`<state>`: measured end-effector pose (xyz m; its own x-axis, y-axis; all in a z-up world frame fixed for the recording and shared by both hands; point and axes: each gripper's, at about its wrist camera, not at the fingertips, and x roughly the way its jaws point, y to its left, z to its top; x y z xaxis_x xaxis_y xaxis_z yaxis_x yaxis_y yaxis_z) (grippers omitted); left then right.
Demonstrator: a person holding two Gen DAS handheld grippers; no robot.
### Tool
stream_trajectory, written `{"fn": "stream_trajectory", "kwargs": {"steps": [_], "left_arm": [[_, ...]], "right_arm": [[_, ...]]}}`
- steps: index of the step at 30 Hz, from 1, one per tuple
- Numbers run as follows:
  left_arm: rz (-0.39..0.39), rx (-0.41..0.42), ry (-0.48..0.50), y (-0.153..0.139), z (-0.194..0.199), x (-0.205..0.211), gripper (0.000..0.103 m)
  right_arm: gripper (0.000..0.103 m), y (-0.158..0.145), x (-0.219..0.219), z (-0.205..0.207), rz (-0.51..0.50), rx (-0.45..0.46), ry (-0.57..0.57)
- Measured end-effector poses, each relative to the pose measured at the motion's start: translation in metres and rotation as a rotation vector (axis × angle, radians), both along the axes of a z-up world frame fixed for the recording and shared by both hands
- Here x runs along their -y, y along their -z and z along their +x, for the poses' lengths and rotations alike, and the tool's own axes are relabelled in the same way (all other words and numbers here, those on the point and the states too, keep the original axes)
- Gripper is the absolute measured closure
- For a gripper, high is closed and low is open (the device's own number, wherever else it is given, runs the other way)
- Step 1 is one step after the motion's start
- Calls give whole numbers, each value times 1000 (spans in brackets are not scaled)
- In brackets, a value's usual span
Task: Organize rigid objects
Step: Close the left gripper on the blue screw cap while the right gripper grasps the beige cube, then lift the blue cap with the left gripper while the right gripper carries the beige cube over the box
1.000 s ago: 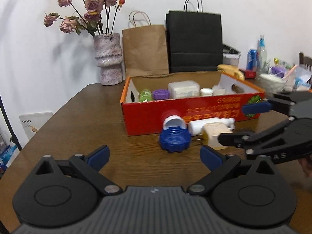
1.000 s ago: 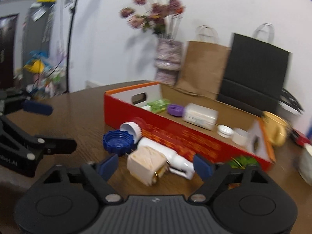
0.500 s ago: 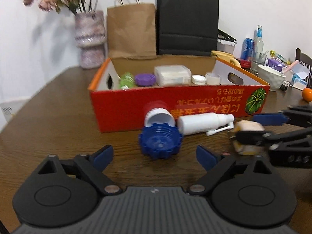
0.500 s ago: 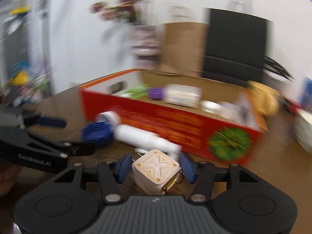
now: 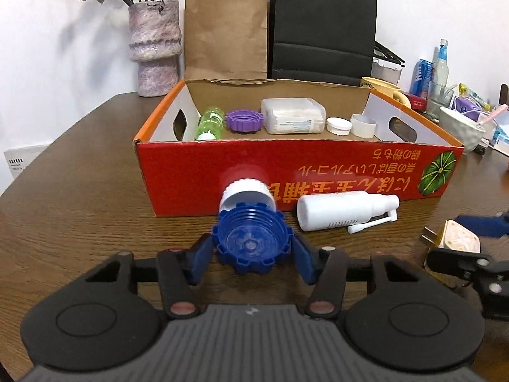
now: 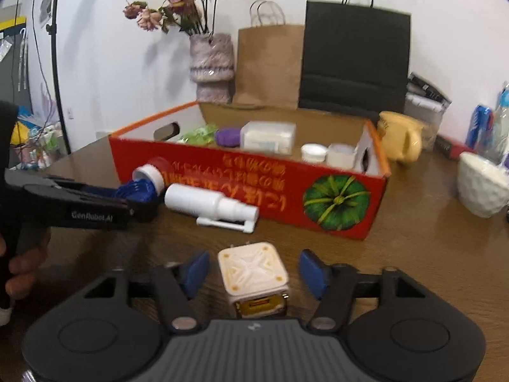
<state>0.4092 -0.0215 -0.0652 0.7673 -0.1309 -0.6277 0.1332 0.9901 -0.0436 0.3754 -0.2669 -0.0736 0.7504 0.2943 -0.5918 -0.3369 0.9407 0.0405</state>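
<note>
A blue ridged cap (image 5: 251,242) lies on the brown table (image 5: 79,191) before a red cardboard box (image 5: 318,172). My left gripper (image 5: 253,254) is closing on it, and both blue pads meet the cap's sides. A white cap (image 5: 245,191) leans behind it and a white spray bottle (image 5: 343,210) lies to its right. A cream cube-shaped plug (image 6: 253,269) stands between the jaws of my right gripper (image 6: 253,273), which are closing. A narrow gap shows on each side of the cube.
The box holds a green bottle (image 5: 210,121), a purple cap (image 5: 244,120), a white case (image 5: 292,116) and two white lids. Behind stand a vase (image 5: 156,47) and two paper bags. A yellow mug (image 6: 400,140), a white bowl (image 6: 480,184) and bottles crowd the right.
My left gripper has moved forward to the blue cap and its jaws have narrowed onto it. The right gripper has come over the cream cube and narrowed around it.
</note>
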Motion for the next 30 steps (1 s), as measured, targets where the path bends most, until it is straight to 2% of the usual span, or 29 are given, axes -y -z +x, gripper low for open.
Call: {"fn": "stream_trajectory", "kwargs": {"steps": [2, 7, 12, 18, 22, 26, 30], "left_arm": [[-5, 2, -2, 0, -4, -2, 49], [14, 36, -20, -7, -27, 0, 49], [89, 202, -59, -30, -79, 10, 49], [52, 315, -46, -61, -137, 14, 49], [-3, 420, -37, -78, -183, 11, 49], [-22, 531, -5, -85, -229, 10, 49], [-33, 534, -2, -90, -261, 10, 48]], "right_arm": [[65, 2, 0, 0, 16, -2, 7], [65, 1, 6, -8, 60, 6, 51], [65, -14, 10, -37, 101, 81, 76], [65, -41, 8, -88, 101, 206, 106], [65, -55, 9, -132, 114, 298, 114], [65, -64, 9, -168, 128, 336, 123], [65, -70, 9, -199, 141, 354, 131]]}}
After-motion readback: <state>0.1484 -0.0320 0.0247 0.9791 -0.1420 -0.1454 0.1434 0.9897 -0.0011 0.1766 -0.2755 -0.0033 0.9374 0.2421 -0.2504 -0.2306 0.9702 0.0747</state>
